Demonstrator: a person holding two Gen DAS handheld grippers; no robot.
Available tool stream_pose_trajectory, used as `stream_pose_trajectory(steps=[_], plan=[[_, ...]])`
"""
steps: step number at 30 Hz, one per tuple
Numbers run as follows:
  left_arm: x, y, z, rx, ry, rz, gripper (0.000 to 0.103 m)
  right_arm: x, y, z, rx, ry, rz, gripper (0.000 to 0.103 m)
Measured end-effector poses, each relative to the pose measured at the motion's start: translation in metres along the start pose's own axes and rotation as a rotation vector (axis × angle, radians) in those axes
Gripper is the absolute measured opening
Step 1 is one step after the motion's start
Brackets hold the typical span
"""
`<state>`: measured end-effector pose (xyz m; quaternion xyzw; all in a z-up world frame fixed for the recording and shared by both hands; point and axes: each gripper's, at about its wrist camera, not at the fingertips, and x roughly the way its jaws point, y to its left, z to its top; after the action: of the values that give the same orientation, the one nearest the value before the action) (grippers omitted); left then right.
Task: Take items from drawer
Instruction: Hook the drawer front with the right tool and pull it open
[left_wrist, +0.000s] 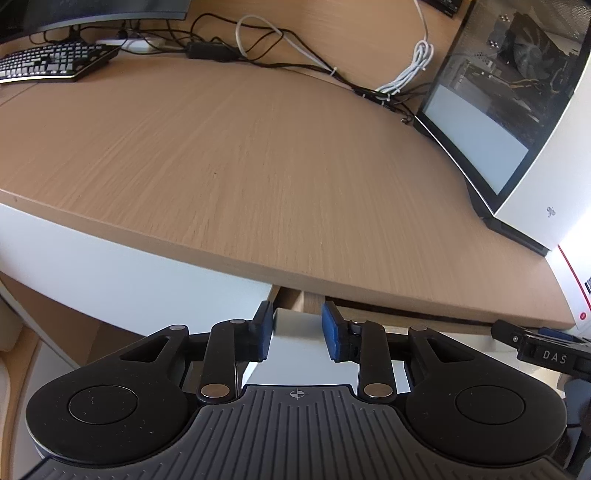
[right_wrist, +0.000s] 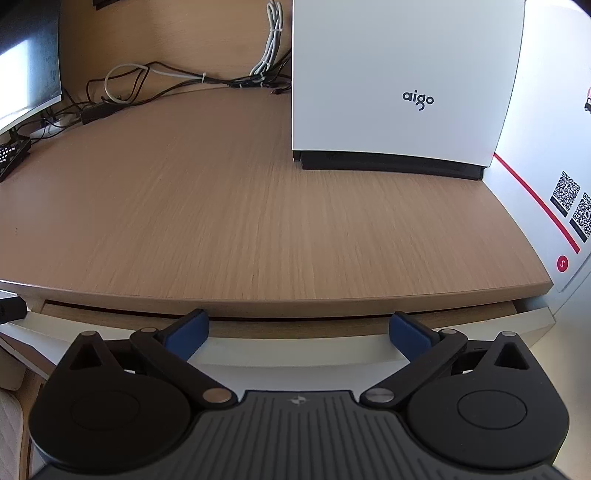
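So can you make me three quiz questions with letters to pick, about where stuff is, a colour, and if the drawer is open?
1. Where does the white computer case stand?
A. on the desk's right side
B. on the floor
C. inside the drawer

2. What colour are the pads on the right hand-held gripper?
A. red
B. blue
C. yellow

3. How is the drawer under the desk?
A. shut tight
B. pulled out a little
C. taken right out

Answers:
1 A, its black base sits on the wood at the right.
2 B, both pads show blue.
3 B, a narrow gap shows behind its white front; what is inside is hidden.
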<state>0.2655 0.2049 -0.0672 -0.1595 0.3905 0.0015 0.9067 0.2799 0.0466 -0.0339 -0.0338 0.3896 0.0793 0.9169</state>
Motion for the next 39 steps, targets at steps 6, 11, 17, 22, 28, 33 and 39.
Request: stream_pose_trajectory(steps=[6, 11, 17, 22, 28, 33, 39], plan=[[-0.007, 0.001, -0.008, 0.005, 0.007, -0.002, 0.032, -0.008, 0.0, -0.01, -0.009, -0.013, 0.01, 0.103], [-0.01, 0.007, -0.01, -0.027, 0.002, -0.011, 0.028, -0.013, -0.001, -0.014, -0.01, -0.021, 0.024, 0.103], [-0.006, 0.005, -0.004, -0.04, -0.006, 0.014, 0.025, -0.009, -0.009, -0.012, 0.004, -0.026, -0.01, 0.102], [0.0, -0.002, 0.001, -0.005, 0.022, 0.035, 0.026, 0.002, -0.018, -0.006, -0.014, 0.009, -0.044, 0.102], [-0.007, -0.004, -0.007, 0.015, 0.032, 0.04, 0.026, 0.003, -0.025, -0.004, -0.015, 0.057, 0.028, 0.103], [-0.023, -0.003, -0.023, 0.023, 0.047, 0.035, 0.029, -0.012, -0.025, -0.02, -0.014, 0.054, 0.029, 0.103], [-0.049, -0.002, -0.048, 0.045, 0.077, 0.031, 0.03, -0.039, -0.025, -0.046, -0.013, 0.069, 0.027, 0.103]])
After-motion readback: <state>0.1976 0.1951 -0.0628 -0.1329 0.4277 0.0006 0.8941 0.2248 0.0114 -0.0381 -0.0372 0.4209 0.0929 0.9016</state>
